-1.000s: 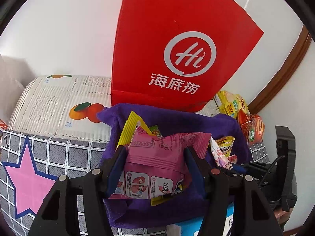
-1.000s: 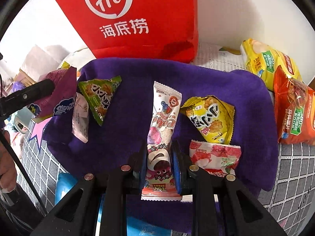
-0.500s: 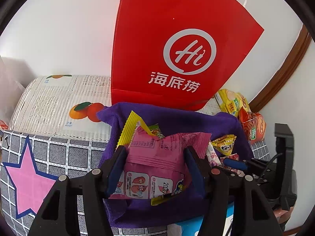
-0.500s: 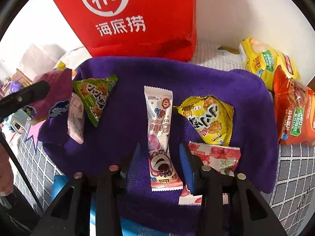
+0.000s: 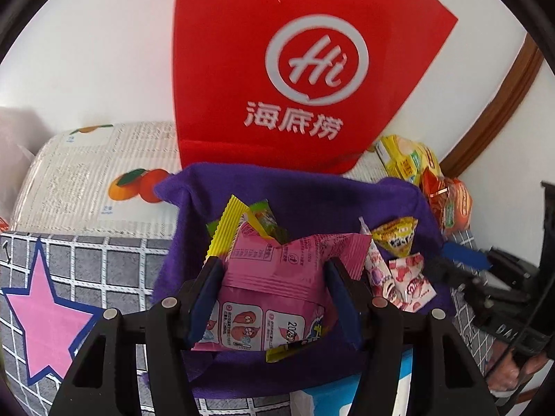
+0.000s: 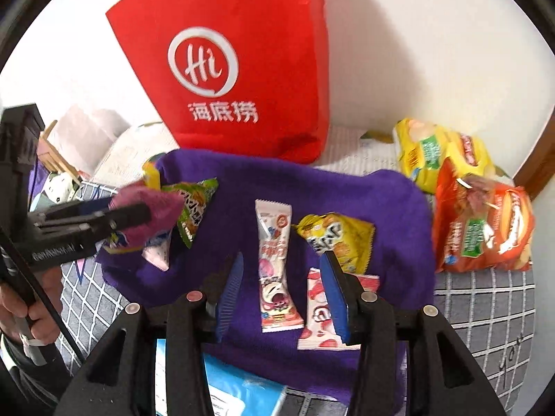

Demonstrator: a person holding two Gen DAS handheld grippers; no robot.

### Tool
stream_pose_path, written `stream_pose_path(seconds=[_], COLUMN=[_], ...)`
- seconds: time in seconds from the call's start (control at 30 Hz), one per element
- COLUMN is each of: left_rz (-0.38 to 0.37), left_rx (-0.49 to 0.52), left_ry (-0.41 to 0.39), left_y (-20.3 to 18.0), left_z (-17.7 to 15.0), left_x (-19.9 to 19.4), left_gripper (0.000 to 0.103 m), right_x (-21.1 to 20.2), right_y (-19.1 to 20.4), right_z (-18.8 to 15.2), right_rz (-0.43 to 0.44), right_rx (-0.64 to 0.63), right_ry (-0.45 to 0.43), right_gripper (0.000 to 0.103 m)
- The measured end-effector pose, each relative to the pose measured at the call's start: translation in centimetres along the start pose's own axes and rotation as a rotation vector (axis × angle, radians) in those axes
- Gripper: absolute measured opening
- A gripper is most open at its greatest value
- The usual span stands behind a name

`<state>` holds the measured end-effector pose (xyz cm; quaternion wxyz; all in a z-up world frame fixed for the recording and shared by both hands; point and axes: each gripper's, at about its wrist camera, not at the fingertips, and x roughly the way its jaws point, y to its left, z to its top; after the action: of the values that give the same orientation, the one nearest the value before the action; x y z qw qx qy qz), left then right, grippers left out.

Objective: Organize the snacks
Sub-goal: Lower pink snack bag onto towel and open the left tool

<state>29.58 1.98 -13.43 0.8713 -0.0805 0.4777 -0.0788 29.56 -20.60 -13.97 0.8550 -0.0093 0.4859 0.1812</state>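
Note:
My left gripper [image 5: 274, 270] is shut on a pink snack packet [image 5: 277, 277], held over the purple cloth [image 5: 312, 201]. In the right wrist view that gripper [image 6: 138, 213] and its pink packet [image 6: 152, 204] hang at the cloth's left edge. My right gripper [image 6: 282, 260] hovers above the cloth [image 6: 347, 194] with its jaws opening. A long white and pink stick packet [image 6: 275, 267] lies flat on the cloth below them, and the pads are clear of it. Beside it lie a yellow packet [image 6: 336, 235], a strawberry packet [image 6: 317, 315] and a green packet [image 6: 194, 204].
A red paper bag [image 6: 242, 69] stands against the wall behind the cloth. Yellow [image 6: 433, 152] and orange [image 6: 482, 228] chip bags lie at the right. A blue and white pack [image 6: 236, 388] sticks out under the cloth's near edge. A person's hand [image 6: 20, 308] holds the left gripper.
The right gripper opened, let the stick packet go onto the cloth, and lifted away from it. The left gripper kept its grip on the pink packet and stayed put.

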Motion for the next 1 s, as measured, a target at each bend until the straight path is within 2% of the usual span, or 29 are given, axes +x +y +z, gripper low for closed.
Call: stream_pose_path(seconds=[0.13,0.6,1.0], left_rz=[0.004,-0.058,-0.063], left_rx=[0.014,0.002,0.002], left_ry=[0.024,0.079,0.09], left_y=[-0.6,-1.2,-1.5], left_z=[-0.2,-0.6,-0.8], left_x=[0.7,2.3,2.9], left_gripper=[0.059,0.059,0.059], right_x=[-0.7,-1.2,-0.9], right_y=[-0.7,-0.9,-0.7], right_z=[0.1,0.1,0.0], right_rz=[-0.005,-0.015,-0.033], right_rx=[0.021,0.028,0.012], right_ry=[-0.017,-0.025,-0.017], right_gripper=[0.046,0.046,0.046])
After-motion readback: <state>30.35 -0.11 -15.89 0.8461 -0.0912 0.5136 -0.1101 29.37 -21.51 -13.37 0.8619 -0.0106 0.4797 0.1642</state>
